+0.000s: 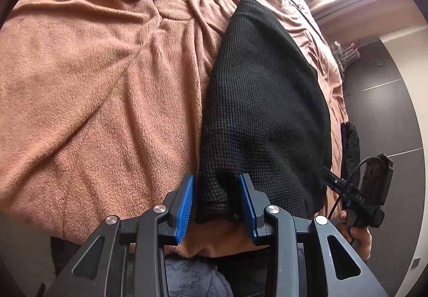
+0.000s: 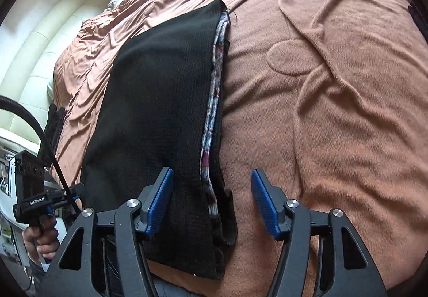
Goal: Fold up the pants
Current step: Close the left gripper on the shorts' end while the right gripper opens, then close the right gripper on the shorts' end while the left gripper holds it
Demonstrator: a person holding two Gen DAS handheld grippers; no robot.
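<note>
okay, black pants (image 1: 267,99) are lying lengthwise on the bed (image 1: 93,83), already doubled into one long strip running away from me, with the near end at the bed's edge. a patterned lining (image 2: 214,99) peeks out along the right side of the strip.

my left gripper (image 1: 216,206) has the near left corner bunched between its blue pads (image 1: 184,206). the jaws are only partly closed and i can see a sliver of gap on the right pad, so i'd call that loosely around the cloth, not a firm pinch yet.

my right gripper (image 2: 211,206) is open wide, straddling the near right edge of the strip: left pad over the black knit, right pad out over the bare blanket, nothing squeezed.

next move, as i judge it: get both corners properly clamped before lifting. the right one needs to shift so both layers, lining included, sit deep between the pads, or the bottom layer will slip and the fold will come out skewed. then lift both corners level and carry them together toward the far end, keeping the edges lined up.
</note>
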